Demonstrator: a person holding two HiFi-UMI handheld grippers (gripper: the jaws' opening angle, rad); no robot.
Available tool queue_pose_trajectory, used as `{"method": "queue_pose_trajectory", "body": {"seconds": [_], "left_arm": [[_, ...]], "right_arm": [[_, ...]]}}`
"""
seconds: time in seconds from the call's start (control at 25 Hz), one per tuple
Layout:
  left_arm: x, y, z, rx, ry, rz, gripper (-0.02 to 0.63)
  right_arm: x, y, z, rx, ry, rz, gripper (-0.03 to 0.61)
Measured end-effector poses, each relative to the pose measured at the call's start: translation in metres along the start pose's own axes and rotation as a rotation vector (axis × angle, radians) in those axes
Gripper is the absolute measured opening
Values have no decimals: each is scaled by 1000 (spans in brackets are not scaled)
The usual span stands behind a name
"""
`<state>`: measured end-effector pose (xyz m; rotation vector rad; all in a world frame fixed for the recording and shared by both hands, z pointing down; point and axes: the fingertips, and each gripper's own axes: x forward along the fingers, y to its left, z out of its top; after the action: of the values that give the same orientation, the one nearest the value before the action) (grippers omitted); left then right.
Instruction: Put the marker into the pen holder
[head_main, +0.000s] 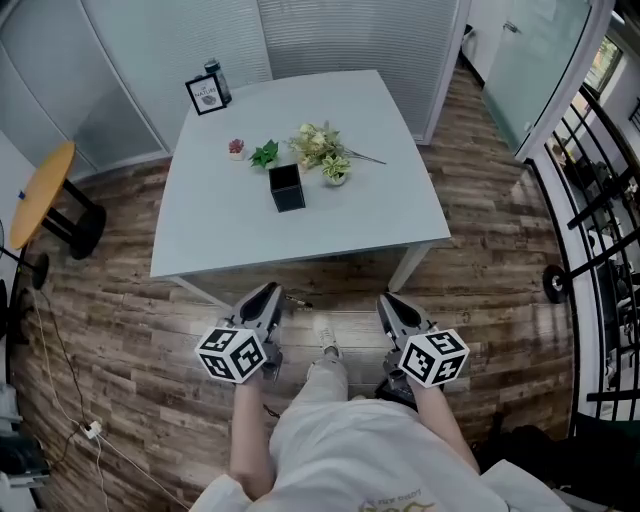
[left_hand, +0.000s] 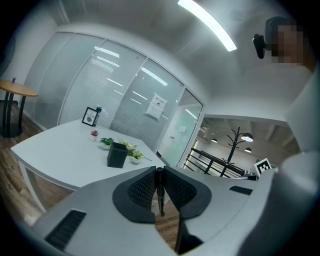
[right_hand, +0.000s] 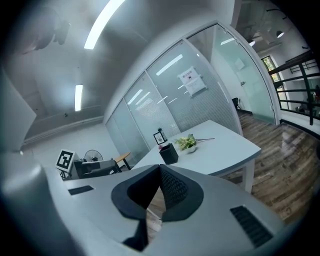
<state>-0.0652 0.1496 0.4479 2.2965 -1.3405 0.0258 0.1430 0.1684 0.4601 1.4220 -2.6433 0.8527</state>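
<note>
The marker (left_hand: 160, 192), a thin dark pen, stands upright between the pads of my left gripper (left_hand: 160, 172), which is shut on it. In the head view its end pokes out to the right of the left gripper (head_main: 272, 290). The black square pen holder (head_main: 287, 187) stands near the middle of the white table (head_main: 210, 240), well ahead of both grippers; it also shows as the pen holder (left_hand: 117, 155) and the pen holder (right_hand: 168, 154). My right gripper (head_main: 388, 300) hangs level with the left one, short of the table's near edge. The right gripper (right_hand: 160, 167) is shut with nothing in it.
Flowers (head_main: 322, 145), two small potted plants (head_main: 250, 152), a picture frame (head_main: 205, 95) and a bottle (head_main: 217, 80) sit behind the holder. A round yellow side table (head_main: 40, 195) stands at the left, a black railing (head_main: 600, 220) at the right, a cable (head_main: 70, 400) on the floor.
</note>
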Motion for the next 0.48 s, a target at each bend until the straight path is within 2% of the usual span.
{"method": "queue_pose_trajectory", "body": {"seconds": [0.2,0.48], "left_arm": [[64,62,37,-38,-20,24,52],[143,156,122,-58,-58,29,52]], "right_arm": [[96,-29,36,0,45,9,17],[233,-41,101,-22,79,6,17]]}}
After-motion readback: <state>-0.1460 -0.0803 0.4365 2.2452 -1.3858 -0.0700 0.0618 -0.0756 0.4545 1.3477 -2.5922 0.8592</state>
